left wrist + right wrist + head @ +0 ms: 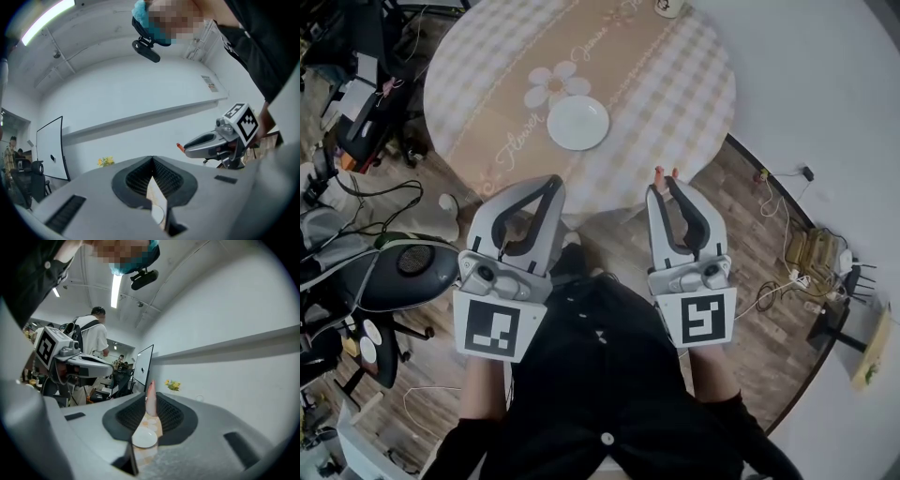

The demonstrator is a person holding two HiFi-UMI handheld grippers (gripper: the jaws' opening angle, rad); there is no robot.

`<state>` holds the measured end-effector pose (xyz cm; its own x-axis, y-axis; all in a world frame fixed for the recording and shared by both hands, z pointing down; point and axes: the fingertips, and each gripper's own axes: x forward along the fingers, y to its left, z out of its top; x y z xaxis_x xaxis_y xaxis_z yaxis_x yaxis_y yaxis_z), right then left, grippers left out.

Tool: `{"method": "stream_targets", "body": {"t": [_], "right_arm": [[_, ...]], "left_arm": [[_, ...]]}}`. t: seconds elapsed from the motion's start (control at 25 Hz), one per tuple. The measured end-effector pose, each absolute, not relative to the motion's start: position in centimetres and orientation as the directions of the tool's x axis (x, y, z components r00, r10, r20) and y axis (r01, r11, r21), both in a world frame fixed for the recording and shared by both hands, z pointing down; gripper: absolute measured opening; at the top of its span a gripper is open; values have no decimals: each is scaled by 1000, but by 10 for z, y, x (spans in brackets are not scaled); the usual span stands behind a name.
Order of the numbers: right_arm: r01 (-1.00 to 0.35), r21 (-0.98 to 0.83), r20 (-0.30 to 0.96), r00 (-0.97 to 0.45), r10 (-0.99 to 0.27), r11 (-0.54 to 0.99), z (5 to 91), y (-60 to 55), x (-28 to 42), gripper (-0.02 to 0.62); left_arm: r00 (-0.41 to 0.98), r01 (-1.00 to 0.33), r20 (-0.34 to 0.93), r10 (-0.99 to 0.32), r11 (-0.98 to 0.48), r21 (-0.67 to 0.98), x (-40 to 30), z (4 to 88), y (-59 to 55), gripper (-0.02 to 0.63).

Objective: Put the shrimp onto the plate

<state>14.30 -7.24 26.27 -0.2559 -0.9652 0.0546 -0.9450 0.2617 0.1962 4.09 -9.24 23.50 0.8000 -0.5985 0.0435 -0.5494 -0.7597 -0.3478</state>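
A white plate point(577, 123) sits empty on the round checked table point(675, 84), beside a printed daisy. My right gripper point(664, 184) hangs off the table's near edge, below and right of the plate, shut on a pink shrimp point(664, 172) whose orange tail pokes out of the tips. In the right gripper view the shrimp point(151, 400) stands upright between the jaws, with the plate point(144, 438) showing under it. My left gripper point(551, 181) is level with the right one, shut and holding nothing. Its own view shows only a narrow slit, plus the right gripper point(183, 147) with the shrimp.
A small cup point(668, 7) stands at the table's far edge. An office chair point(408, 267) and cluttered gear crowd the floor at left. Cables and power strips point(811, 248) lie on the wooden floor at right. A person point(93, 341) stands in the background.
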Motion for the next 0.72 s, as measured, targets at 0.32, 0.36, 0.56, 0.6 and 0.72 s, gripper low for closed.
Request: {"method": "stream_targets", "body": {"t": [0.32, 0.36, 0.56, 0.6, 0.72], "right_arm": [[-948, 197, 66, -243, -968, 251, 265, -120, 130, 60], [-948, 198, 64, -241, -968, 249, 265, -125, 128, 60], [-948, 205, 80, -231, -970, 243, 266, -146, 120, 60], [-948, 207, 82, -228, -970, 240, 266, -150, 119, 60], [-950, 210, 81, -220, -972, 233, 267, -160, 116, 60]], "left_arm": [[816, -528, 48, -576, -776, -345, 33, 237, -139, 3], [818, -525, 47, -573, -778, -345, 32, 237, -144, 3], [821, -521, 46, -569, -780, -347, 24, 239, -167, 3], [823, -518, 47, -566, -781, -349, 23, 241, -171, 3], [828, -511, 51, -558, -788, -344, 20, 245, -182, 3]]}}
